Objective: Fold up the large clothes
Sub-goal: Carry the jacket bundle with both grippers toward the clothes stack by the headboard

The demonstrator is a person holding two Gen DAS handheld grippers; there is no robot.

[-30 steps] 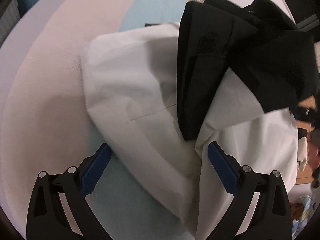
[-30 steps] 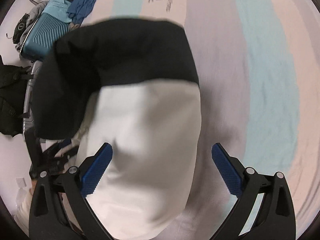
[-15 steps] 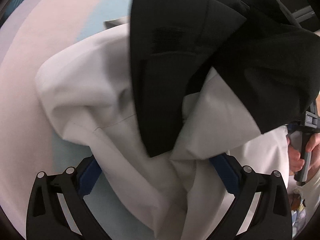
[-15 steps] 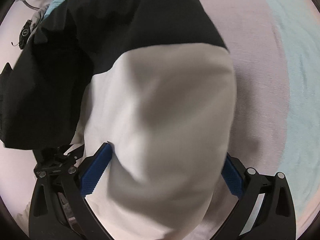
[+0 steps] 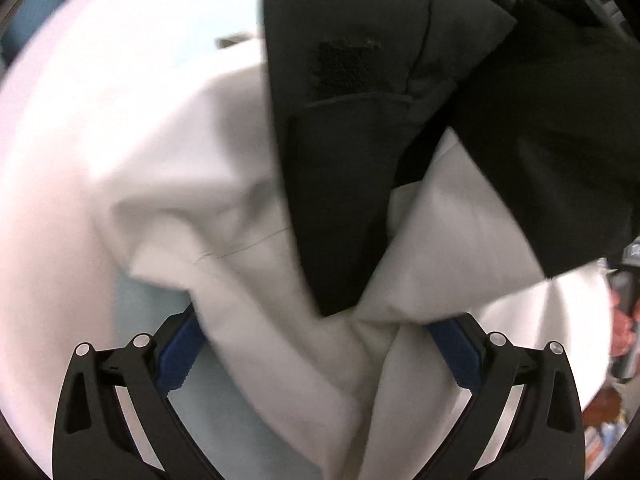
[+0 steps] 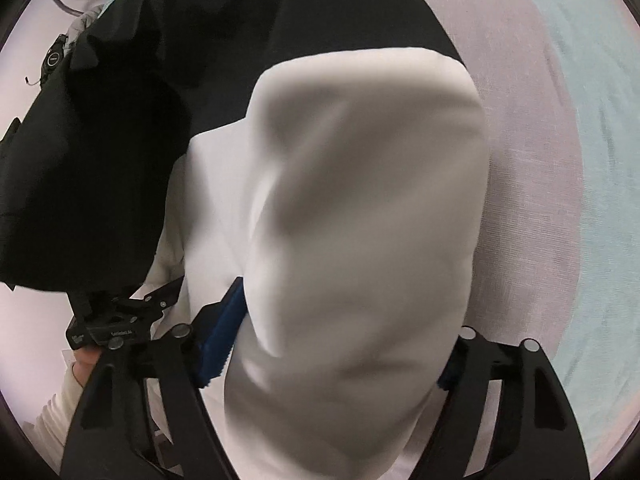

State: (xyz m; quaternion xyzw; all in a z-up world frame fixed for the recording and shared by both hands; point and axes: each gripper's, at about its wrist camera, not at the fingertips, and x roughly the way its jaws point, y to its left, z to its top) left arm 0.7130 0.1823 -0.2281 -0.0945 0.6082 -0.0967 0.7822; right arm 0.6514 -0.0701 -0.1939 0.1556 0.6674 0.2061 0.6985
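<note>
White-and-black garment [image 5: 248, 216] filled both views, bunched up over the bed sheet [image 5: 60, 184], covering most of the sheet's middle; only pastel stripes showed at the left edge in the left wrist view & the right edge [image 6: 560, 208] in the right. Fabric was motion-blurred, folds hard to read. Black part [image 5: 360, 160] draped over the white, its far end cut off at the frame top.

Left gripper [image 5: 316, 344]: jaws spread wide, white cloth gathered between the blue pads [image 5: 180, 350], right pad mostly buried. Touching cloth, yes, but not clamped.

Right gripper [image 6: 332, 344]: also wide apart, a big white bulge [image 6: 360, 220] sat between the fingers, hiding the right pad almost fully; left pad [image 6: 222, 332] pressed against cloth. Not clenched either.

Left gripper's body [image 6: 116, 320] peeked out under the black cloth, hand [image 6: 86, 364] partly hidden.
</note>
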